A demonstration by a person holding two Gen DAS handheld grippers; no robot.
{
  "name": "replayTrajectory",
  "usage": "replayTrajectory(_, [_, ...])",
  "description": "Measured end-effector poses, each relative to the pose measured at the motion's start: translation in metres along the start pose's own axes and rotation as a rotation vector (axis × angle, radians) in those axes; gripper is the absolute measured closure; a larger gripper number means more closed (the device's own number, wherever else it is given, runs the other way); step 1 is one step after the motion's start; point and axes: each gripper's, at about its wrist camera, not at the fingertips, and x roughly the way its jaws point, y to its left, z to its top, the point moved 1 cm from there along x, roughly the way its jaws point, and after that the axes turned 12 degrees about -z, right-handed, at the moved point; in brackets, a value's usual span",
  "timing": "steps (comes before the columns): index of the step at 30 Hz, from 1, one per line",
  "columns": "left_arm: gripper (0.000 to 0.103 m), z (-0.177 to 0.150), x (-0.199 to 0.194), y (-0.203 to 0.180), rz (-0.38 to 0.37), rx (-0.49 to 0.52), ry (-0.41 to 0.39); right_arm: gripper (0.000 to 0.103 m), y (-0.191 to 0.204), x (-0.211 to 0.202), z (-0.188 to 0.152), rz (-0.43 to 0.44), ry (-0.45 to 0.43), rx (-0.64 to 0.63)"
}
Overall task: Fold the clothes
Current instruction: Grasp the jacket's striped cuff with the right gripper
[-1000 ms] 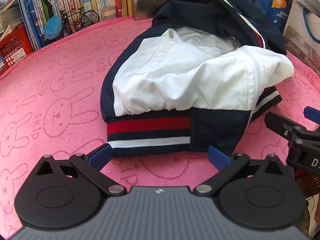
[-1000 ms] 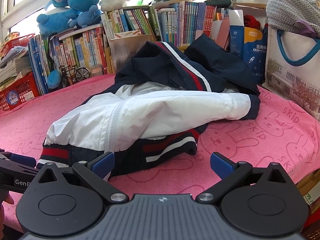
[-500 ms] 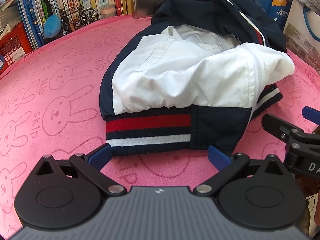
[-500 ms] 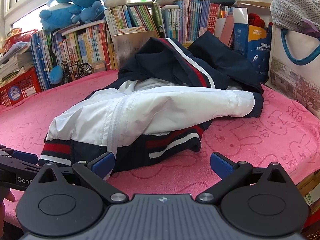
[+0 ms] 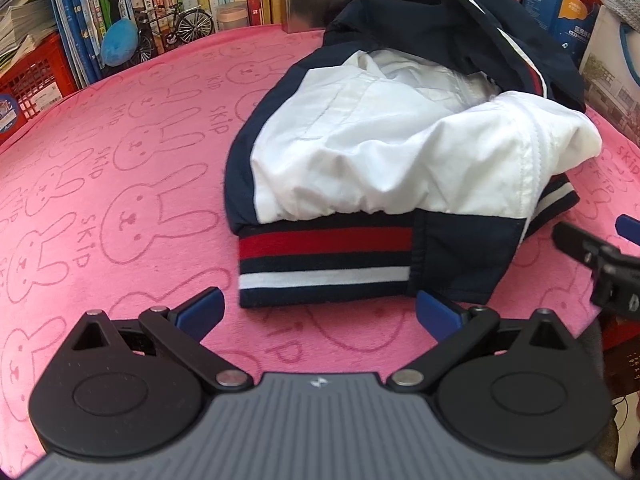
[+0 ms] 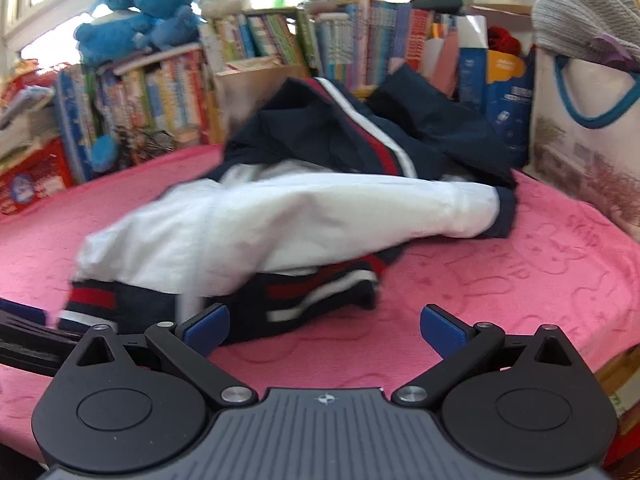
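A navy and white jacket with a red, navy and white striped hem lies bunched on the pink rabbit-print cloth; it also shows in the right wrist view. My left gripper is open and empty, just in front of the striped hem. My right gripper is open and empty, close to the hem's right end. The right gripper shows at the right edge of the left wrist view. The left gripper shows at the left edge of the right wrist view.
Rows of books and plush toys stand along the far edge. A red basket is at far left. A white bag with a grey knit item stands at right. A toy bicycle stands by the books.
Both grippers have moved forward toward the jacket's hem, which now looks nearer in both views. Both stay open. The jacket has not moved.
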Motion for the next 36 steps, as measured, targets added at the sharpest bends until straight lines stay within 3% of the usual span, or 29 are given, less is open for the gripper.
replayTrajectory(5, [0.0,0.012,0.005,0.012,-0.015,0.009,-0.016,0.019,-0.019,0.027,0.005,0.035,0.043,0.033])
replayTrajectory(7, [0.0,0.019,0.011,0.018,-0.049,0.01,-0.01,0.036,-0.021,0.041,0.009,0.046,0.058,0.05])
replayTrajectory(11, [0.0,0.032,0.022,0.029,-0.113,0.037,0.012,0.041,-0.011,0.068,0.019,0.086,0.039,0.021])
replayTrajectory(15, [0.0,0.047,0.024,0.033,-0.161,0.081,0.049,0.085,-0.006,0.08,0.037,0.067,0.096,0.042])
replayTrajectory(16, [0.0,0.051,0.024,0.034,-0.167,0.083,0.058,0.09,-0.007,0.08,0.042,0.06,0.124,0.051])
replayTrajectory(24, [0.0,0.09,0.006,0.034,-0.169,0.055,0.199,0.094,-0.02,0.049,0.083,-0.084,0.378,-0.032])
replayTrajectory(29, [0.0,0.107,-0.008,0.028,-0.121,0.069,0.26,0.094,-0.04,0.022,0.102,-0.185,0.465,-0.067])
replayTrajectory(33, [0.0,0.113,-0.006,0.033,-0.143,0.025,0.281,0.091,-0.059,0.039,0.086,-0.262,0.531,-0.12])
replayTrajectory(36, [0.001,0.108,0.004,0.035,-0.163,-0.01,0.319,0.08,-0.071,0.055,0.066,-0.321,0.627,-0.124])
